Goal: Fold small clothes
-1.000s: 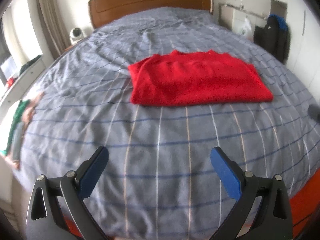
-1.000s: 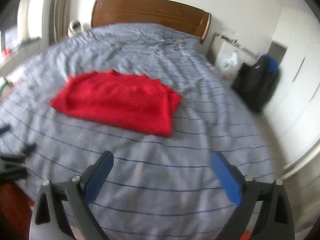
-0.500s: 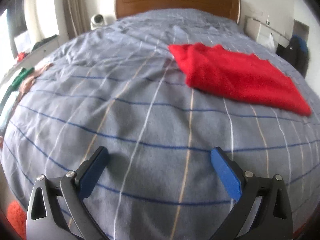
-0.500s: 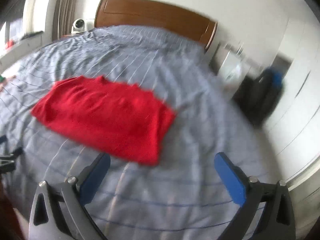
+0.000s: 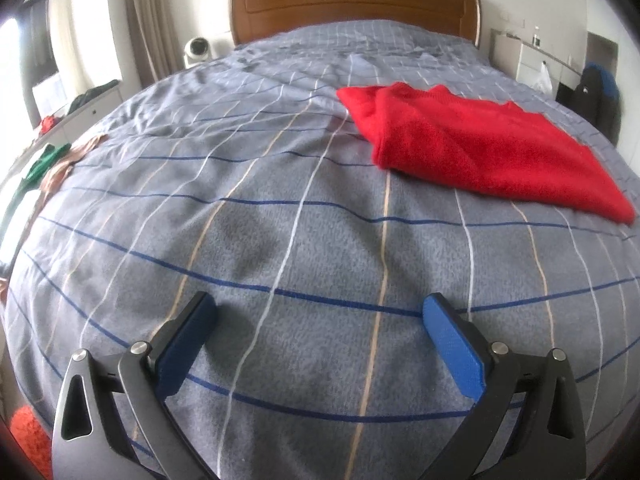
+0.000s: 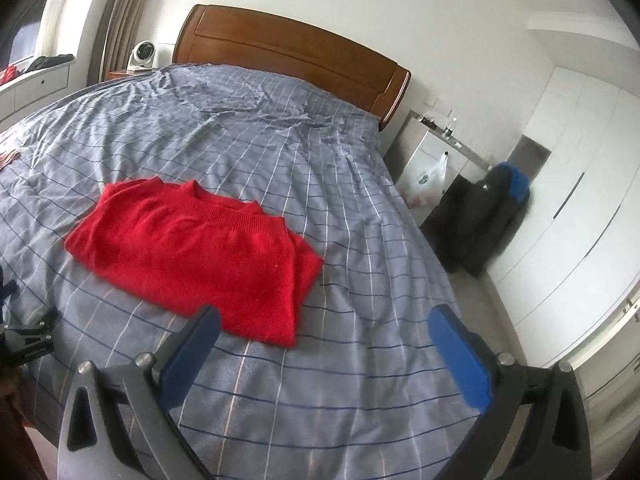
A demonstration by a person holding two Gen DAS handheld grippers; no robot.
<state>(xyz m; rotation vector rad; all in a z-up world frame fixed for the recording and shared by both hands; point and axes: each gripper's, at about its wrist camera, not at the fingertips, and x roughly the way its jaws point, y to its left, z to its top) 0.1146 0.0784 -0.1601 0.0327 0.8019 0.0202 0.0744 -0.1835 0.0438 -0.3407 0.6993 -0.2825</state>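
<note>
A red knit sweater lies folded into a flat rectangle on the grey checked bedspread. In the right wrist view the same sweater shows its collar toward the headboard. My left gripper stands open low over the bare bedspread, well short and left of the sweater, nothing between its blue pads. My right gripper is open too, its left pad just in front of the sweater's near edge, holding nothing. The left gripper's frame shows at the left edge of the right wrist view.
A wooden headboard ends the bed. Loose green and tan clothes lie at the bed's left edge by a white counter. A white nightstand, a dark bag and white wardrobes stand right of the bed.
Both grippers moved forward and lower toward the bed. The left view swung left, shifting the sweater to its upper right; the right gripper closed in on the sweater's near edge. Both jaws stayed open.
</note>
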